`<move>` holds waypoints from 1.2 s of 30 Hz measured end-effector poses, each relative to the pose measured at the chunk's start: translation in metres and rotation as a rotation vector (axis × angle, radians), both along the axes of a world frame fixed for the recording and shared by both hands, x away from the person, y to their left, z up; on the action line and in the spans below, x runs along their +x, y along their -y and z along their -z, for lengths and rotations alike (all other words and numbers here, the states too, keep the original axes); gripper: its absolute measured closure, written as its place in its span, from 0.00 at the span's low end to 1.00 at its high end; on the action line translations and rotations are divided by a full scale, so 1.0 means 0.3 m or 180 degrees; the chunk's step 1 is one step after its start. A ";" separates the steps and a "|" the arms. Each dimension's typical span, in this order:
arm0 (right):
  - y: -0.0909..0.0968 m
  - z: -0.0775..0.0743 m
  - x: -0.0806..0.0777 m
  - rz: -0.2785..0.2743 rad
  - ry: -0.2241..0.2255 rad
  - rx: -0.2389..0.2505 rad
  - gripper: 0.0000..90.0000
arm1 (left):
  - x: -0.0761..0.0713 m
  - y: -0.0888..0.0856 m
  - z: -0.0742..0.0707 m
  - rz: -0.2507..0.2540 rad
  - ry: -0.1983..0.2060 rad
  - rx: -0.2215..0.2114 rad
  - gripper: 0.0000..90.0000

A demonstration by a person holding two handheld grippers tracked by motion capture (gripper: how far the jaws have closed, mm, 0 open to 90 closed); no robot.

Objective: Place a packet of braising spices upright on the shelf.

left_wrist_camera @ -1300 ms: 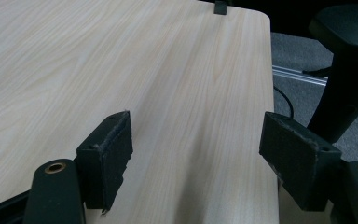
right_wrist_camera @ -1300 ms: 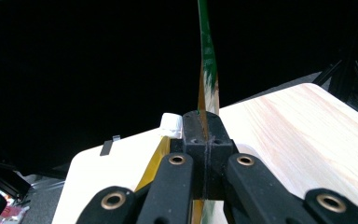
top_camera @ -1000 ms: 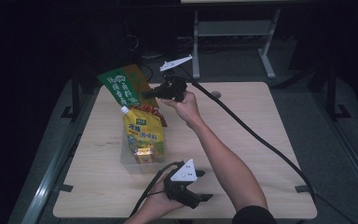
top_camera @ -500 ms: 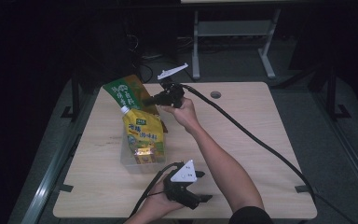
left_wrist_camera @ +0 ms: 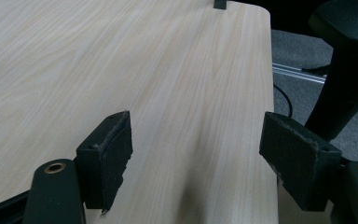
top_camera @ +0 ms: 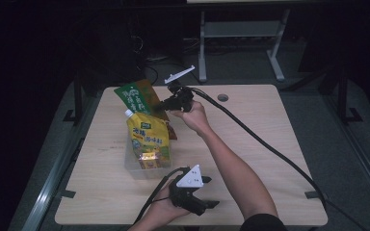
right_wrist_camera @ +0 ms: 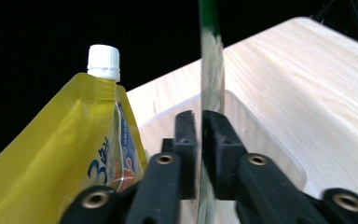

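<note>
Above the far end of the clear bin (top_camera: 136,169), the right gripper (top_camera: 166,103) pinches a green packet (top_camera: 134,98) edge-on beside the yellow pouch (top_camera: 148,139), thin, limp, probably light and slippery, while the left gripper (top_camera: 207,204) rests spread on the table (top_camera: 260,120).

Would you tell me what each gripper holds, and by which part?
Right gripper pinches the green packet by its edge. Left gripper holds nothing.

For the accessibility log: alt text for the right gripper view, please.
The right tongs are shut on the thin edge of a green packet, seen edge-on. Left of it stands a yellow pouch with a white cap, in a clear bin on a wooden table.
</note>
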State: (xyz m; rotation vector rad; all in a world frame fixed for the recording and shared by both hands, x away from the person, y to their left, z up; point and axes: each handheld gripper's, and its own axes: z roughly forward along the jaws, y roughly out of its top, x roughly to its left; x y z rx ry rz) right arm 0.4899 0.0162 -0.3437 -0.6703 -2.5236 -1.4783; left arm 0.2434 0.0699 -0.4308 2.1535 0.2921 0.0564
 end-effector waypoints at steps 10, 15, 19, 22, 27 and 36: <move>-0.067 -0.022 0.021 0.0033 -0.0008 -0.0454 0.81 | 0.002 -0.002 -0.002 -0.0007 0.0006 -0.0016 0.28; -0.092 -0.015 0.021 0.0113 0.0004 -0.0609 0.93 | -0.001 -0.004 -0.002 -0.0018 -0.0001 -0.0029 0.28; -0.086 -0.013 0.022 0.0135 -0.0028 -0.0559 0.99 | -0.001 -0.005 -0.002 -0.0020 0.0001 -0.0026 0.28; -0.077 -0.017 0.014 0.0087 -0.0061 -0.0373 0.99 | -0.002 -0.006 -0.003 -0.0020 0.0004 -0.0025 0.28; -0.075 -0.028 -0.009 0.0077 0.0050 -0.0203 0.99 | -0.003 -0.006 -0.004 -0.0016 0.0007 -0.0022 0.28; -0.065 -0.011 -0.011 0.0031 0.0166 0.0195 0.99 | -0.002 -0.005 -0.002 -0.0013 -0.0008 -0.0050 0.28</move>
